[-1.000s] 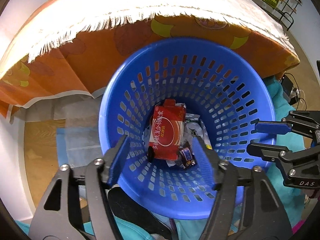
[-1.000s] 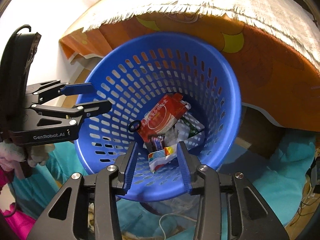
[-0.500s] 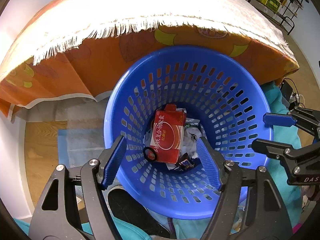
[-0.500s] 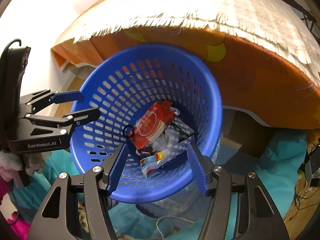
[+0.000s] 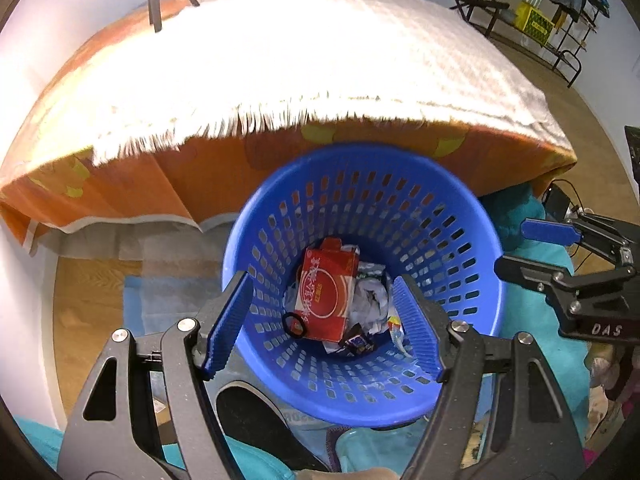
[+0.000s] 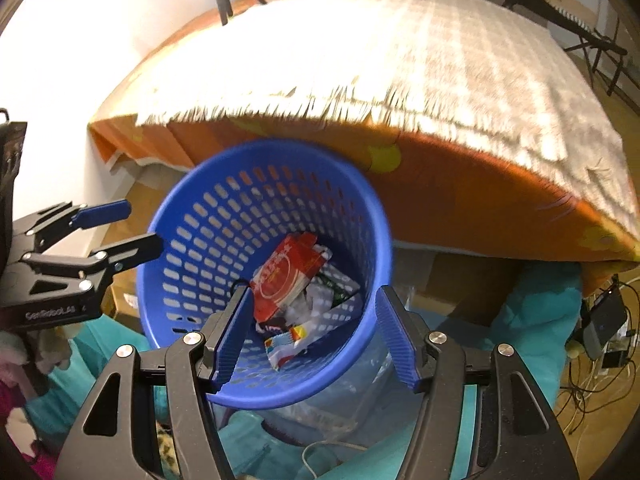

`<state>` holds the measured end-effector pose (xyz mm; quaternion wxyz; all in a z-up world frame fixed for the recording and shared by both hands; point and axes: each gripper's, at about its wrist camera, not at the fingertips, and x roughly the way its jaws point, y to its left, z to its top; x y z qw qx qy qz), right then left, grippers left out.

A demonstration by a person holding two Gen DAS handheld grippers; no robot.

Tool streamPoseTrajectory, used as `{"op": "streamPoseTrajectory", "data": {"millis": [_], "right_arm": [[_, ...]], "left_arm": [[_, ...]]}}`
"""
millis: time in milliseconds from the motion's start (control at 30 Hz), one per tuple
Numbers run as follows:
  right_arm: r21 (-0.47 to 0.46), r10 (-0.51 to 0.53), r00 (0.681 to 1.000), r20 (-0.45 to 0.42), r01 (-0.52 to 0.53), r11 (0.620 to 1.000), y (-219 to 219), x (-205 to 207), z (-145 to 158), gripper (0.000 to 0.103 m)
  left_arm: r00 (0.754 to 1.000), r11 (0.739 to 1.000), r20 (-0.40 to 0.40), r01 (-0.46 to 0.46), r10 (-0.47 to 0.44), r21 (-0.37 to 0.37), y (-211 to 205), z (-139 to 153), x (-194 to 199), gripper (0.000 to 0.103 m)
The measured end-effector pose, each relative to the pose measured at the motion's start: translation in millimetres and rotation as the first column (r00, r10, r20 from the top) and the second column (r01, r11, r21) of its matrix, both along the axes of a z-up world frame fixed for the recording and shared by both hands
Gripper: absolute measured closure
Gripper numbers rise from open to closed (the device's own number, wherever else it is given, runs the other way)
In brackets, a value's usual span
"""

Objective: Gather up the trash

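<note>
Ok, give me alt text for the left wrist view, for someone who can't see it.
An open, empty left hand-held gripper hangs above a blue basket holding a red carton and crumpled wrappers. Behind stands a table with an orange cloth; the right hand-held gripper shows at right.

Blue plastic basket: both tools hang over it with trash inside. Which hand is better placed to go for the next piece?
Neither clearly: the left tool and right tool are both open and empty above the blue plastic basket, and no loose trash shows on the fringed white cloth.
</note>
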<state>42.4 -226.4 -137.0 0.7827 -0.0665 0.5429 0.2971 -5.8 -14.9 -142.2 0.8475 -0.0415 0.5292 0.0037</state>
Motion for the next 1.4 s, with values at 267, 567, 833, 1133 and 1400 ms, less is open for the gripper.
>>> {"op": "streamPoseTrajectory", "data": {"millis": [267, 567, 833, 1133, 1400], "right_arm": [[0.039, -0.028, 0.997, 0.072, 0.025, 0.999, -6.6, 2.8, 38.7, 0.041], [0.124, -0.061, 0.988, 0.144, 0.043, 0.991, -17.5, 11.5, 91.8, 0.029], [0.160, -0.073, 0.974, 0.215, 0.039, 0.986, -21.0, 26.1, 129.0, 0.026], [0.182, -0.095, 0.963, 0.253, 0.049, 0.982, -26.0, 38.9, 152.8, 0.026], [0.191, -0.099, 0.962, 0.254, 0.051, 0.980, -27.4, 45.1, 158.1, 0.026]], "left_arm": [[0.997, 1.000, 0.066, -0.027, 0.028, -0.013, 3.6, 43.3, 0.0, 0.028], [0.981, 0.999, 0.190, -0.032, 0.027, 0.024, 0.2, 103.0, 5.8, 0.028], [0.957, 0.998, 0.289, -0.027, 0.007, 0.064, -8.7, 149.9, 18.1, 0.011], [0.939, 0.998, 0.344, -0.027, 0.004, 0.061, -15.4, 180.9, 30.5, 0.002], [0.943, 0.999, 0.333, -0.039, 0.027, 0.031, -14.9, 189.6, 39.1, 0.002]]}}
